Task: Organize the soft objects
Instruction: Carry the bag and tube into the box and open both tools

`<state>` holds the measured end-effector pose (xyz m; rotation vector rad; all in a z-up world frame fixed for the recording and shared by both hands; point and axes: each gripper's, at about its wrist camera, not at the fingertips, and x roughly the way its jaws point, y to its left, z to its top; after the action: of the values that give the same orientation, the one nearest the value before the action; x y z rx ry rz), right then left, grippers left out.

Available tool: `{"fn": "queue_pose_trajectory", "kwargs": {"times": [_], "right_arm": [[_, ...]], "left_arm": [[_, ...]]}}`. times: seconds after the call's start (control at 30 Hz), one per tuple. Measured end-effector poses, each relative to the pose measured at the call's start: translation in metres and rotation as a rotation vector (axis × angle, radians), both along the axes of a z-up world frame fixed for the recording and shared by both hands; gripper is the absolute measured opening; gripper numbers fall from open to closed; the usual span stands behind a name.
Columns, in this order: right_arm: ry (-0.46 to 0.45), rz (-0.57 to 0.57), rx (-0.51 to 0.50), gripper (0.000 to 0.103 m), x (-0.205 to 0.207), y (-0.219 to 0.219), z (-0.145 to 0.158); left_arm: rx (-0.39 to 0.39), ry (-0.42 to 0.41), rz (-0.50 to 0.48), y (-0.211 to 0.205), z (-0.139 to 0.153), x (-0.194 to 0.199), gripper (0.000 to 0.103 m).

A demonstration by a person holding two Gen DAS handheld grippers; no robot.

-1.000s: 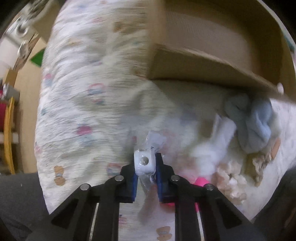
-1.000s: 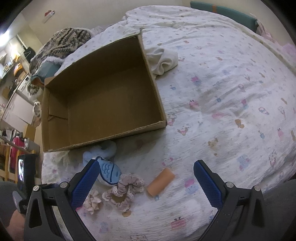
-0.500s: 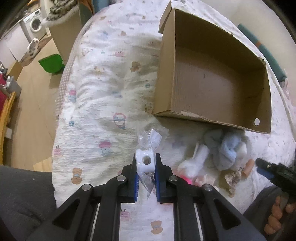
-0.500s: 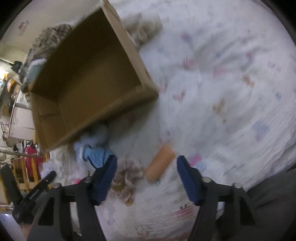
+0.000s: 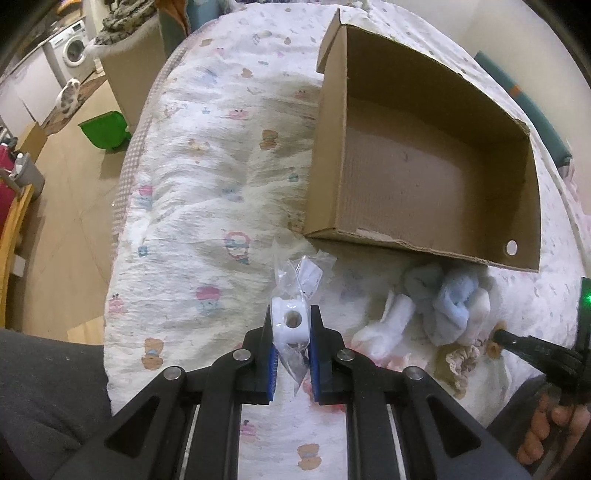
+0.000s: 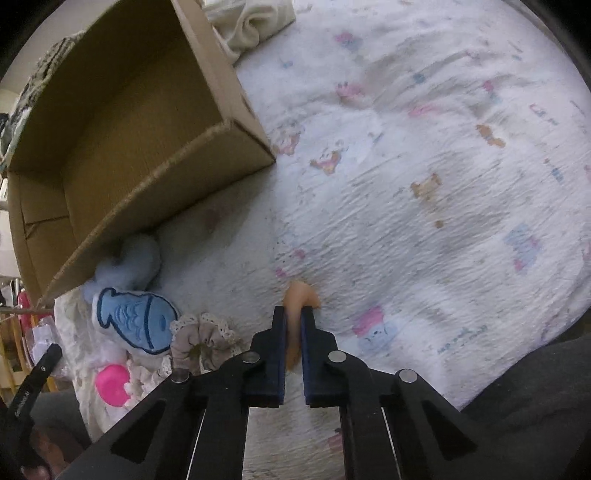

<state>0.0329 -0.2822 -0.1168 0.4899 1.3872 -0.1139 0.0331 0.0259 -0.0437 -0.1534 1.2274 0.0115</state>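
My left gripper is shut on a white foam piece in a clear plastic bag, held above the bed, left of the open cardboard box. My right gripper is shut on an orange foam roll that lies on the quilt, right of the box's near corner. Beside it lie a blue fish plush, a beige lace scrunchie and a pink ball. A blue and white towel bundle lies below the box.
The box is empty inside. A cream cloth lies past the box's far corner. The bed edge drops to a wooden floor at the left, with a green bin and a cat.
My right gripper has come down and closed on the orange foam roll; it was wide open a second ago. My left gripper keeps the bagged white piece and has risen a little.
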Motion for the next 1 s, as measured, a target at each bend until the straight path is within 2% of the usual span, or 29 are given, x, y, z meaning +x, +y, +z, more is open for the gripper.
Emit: {"fn": "queue_pose_trajectory", "kwargs": {"times": [0.23, 0.53, 0.73, 0.8, 1.0], "right_arm": [[-0.159, -0.051, -0.001, 0.008, -0.015, -0.010, 0.027], [-0.472, -0.058, 0.030, 0.008, -0.021, -0.019, 0.105], [-0.594, -0.018, 0.128, 0.008, -0.018, -0.020, 0.136], [-0.624, 0.013, 0.131, 0.008, -0.012, -0.015, 0.147], [-0.642, 0.092, 0.123, 0.008, 0.016, 0.001, 0.160]], "left_arm": [[0.022, -0.041, 0.024, 0.007, 0.008, -0.004, 0.012], [0.026, -0.144, 0.030, 0.009, 0.029, -0.012, 0.012], [0.016, -0.216, 0.005, 0.001, 0.059, -0.011, 0.012], [0.001, -0.243, -0.007, -0.003, 0.072, -0.006, 0.012], [-0.016, -0.279, -0.057, -0.020, 0.095, 0.022, 0.012]]}}
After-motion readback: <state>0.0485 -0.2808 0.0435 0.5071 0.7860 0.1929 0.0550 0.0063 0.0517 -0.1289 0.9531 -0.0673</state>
